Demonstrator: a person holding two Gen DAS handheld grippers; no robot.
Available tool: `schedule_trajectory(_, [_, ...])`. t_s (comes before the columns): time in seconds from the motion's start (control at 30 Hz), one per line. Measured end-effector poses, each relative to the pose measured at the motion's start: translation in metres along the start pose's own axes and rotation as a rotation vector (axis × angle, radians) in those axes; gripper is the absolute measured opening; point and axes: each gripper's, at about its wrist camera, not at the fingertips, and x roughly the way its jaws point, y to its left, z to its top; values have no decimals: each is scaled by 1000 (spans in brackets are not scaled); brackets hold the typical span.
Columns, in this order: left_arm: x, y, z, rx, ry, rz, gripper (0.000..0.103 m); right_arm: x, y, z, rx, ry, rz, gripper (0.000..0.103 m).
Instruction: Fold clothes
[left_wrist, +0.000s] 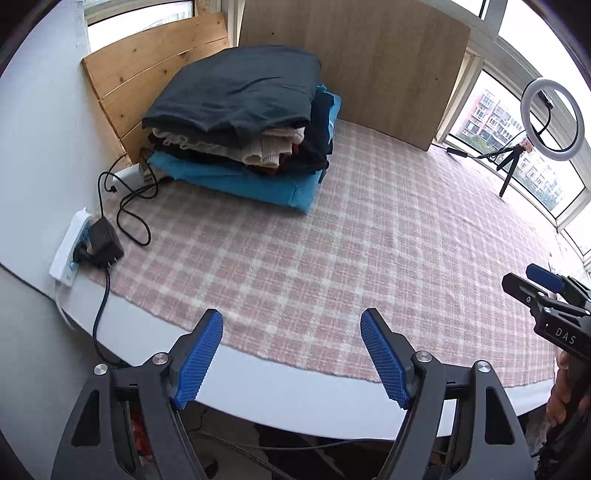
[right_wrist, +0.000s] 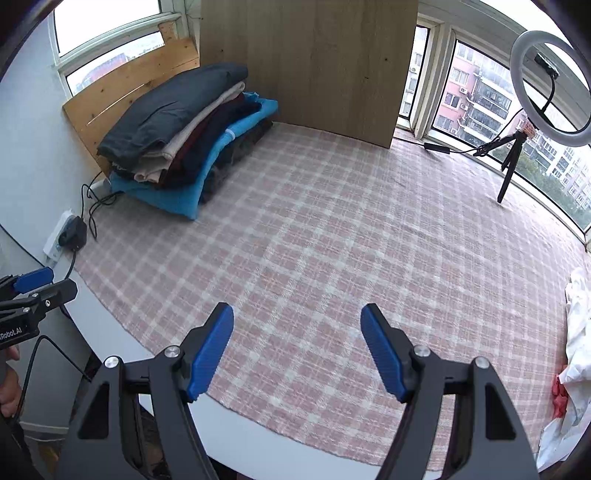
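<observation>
Table (left_wrist: 258, 391), white top, covered almost wholly by a pink-and-white checked cloth (left_wrist: 332, 251); the cloth's near edge stops just short of the table's front rim, leaving a bare white strip.

Behind the table: a tall wooden board (left_wrist: 369, 70) standing upright at the far edge, and a lower slatted pine panel (left_wrist: 147, 66) leaning at the far left. Windows beyond, apartment blocks outside.

Stack of folded clothes (left_wrist: 240, 122) at the far left corner of the cloth, just in front of the pine panel. Dark grey garment on top, beige knit and dark red pieces in the middle, bright blue garment (left_wrist: 258, 181) at the bottom, its edge jutting toward the table's middle.

White crumpled garment (right_wrist: 576, 332) at the right edge of the table, seen in the right wrist view only; something red beside it, too small to tell.

Ring light (left_wrist: 552, 114) on a small black tripod, far right, standing on the cloth near the window.

White power strip (left_wrist: 70, 247) at the left rim, black adapter (left_wrist: 105, 245) plugged in, black cables looping toward the stack.

Left gripper (left_wrist: 291, 354): jaws spread wide, nothing between the blue pads, hanging over the near edge of the cloth.

Right gripper (right_wrist: 297, 350): jaws likewise wide apart and empty, over the near part of the cloth, well apart from the stack.
</observation>
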Motion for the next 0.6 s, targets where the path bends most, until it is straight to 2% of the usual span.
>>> schedule_trajectory(0.1, [-7, -14, -17, -21, -14, 13, 75, -9, -7, -15, -34, -13, -18, 71])
schedule_trajectory(0.23, [-14, -29, -37, -47, -18, 37, 75, -21, -17, -29, -43, -30, 2, 71])
schedule_trajectory(0.4, [-16, -38, -51, -64, -20, 101, 75, -35, -26, -39, -58, -65, 4, 71])
schedule_trajectory(0.6, [-28, -44, -55, -82, -44, 91, 75, -38, -32, -48, -67, -62, 14, 71])
